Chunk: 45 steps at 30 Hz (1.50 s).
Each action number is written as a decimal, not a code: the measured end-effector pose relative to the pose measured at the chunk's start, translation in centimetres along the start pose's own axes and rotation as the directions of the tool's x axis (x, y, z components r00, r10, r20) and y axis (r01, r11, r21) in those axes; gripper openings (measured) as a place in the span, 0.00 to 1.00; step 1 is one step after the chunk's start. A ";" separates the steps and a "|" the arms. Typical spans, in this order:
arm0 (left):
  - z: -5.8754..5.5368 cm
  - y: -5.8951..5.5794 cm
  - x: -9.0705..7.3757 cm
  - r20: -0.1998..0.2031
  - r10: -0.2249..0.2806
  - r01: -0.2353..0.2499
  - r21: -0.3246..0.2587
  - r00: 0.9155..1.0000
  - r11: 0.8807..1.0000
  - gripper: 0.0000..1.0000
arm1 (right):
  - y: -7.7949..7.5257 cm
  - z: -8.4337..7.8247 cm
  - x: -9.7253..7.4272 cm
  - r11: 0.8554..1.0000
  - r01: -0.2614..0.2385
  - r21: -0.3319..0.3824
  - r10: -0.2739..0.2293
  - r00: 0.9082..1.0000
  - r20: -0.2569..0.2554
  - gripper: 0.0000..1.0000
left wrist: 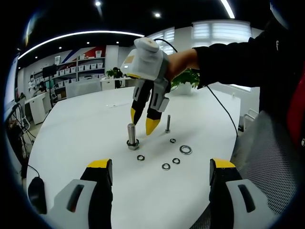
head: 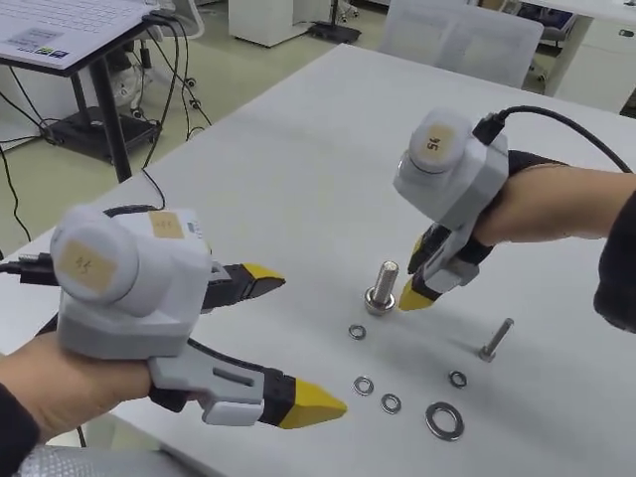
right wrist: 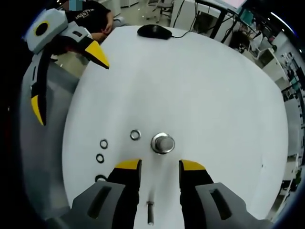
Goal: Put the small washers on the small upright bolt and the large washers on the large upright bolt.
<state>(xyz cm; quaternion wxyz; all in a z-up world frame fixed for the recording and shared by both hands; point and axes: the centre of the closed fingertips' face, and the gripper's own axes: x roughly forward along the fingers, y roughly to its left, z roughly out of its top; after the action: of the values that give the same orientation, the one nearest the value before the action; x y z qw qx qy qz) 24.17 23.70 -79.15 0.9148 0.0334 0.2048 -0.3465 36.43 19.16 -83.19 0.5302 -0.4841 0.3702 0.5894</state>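
Note:
The large upright bolt (head: 382,287) stands mid-table, and the small upright bolt (head: 495,340) stands to its right. Three small washers (head: 357,332) (head: 364,385) (head: 391,402) lie in front of the large bolt. Another small washer (head: 457,379) and a large washer (head: 444,420) lie near the small bolt. My right gripper (head: 415,283) hovers just right of the large bolt, its jaws slightly apart and holding nothing. From above, the right gripper (right wrist: 159,165) shows the large bolt (right wrist: 163,143) just ahead of its tips. My left gripper (head: 293,343) is wide open at the lower left, holding nothing.
The white table (head: 298,169) stretches far behind the bolts. Its near edge runs close under my left gripper. A desk with cables (head: 99,89) stands on the floor to the far left. A computer mouse (right wrist: 153,31) rests at the table's far end.

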 end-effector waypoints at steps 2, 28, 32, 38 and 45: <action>0.0 0.0 0.0 -0.001 -0.003 0.003 0.001 1.000 1.000 0.84 | 0.5 -0.1 -0.5 1.000 0.006 -0.002 -0.006 1.000 0.011 0.33; 0.1 -0.4 -0.1 -0.002 -0.018 0.019 0.016 1.000 1.000 0.83 | 8.5 -4.4 -0.6 0.998 -0.054 0.017 0.054 0.998 -0.011 0.33; 0.1 -0.4 -0.1 -0.001 -0.018 0.018 0.018 1.000 1.000 0.83 | 9.6 -5.1 0.0 0.997 -0.076 0.032 0.076 0.997 -0.016 0.33; 0.1 -0.6 -0.1 -0.005 -0.022 0.022 0.023 1.000 0.999 0.83 | 10.8 -5.8 1.0 0.995 -0.092 0.038 0.093 0.995 -0.027 0.33; 0.2 -0.7 -0.1 -0.005 -0.024 0.024 0.026 1.000 0.999 0.83 | 11.1 -6.5 1.5 0.995 -0.090 0.045 0.092 0.995 -0.050 0.32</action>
<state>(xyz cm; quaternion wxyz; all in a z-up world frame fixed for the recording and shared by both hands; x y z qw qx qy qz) 23.65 23.19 -78.88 0.9096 0.0436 0.2027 -0.3601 26.68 11.56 -87.18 0.5033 -0.4704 0.4181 0.5921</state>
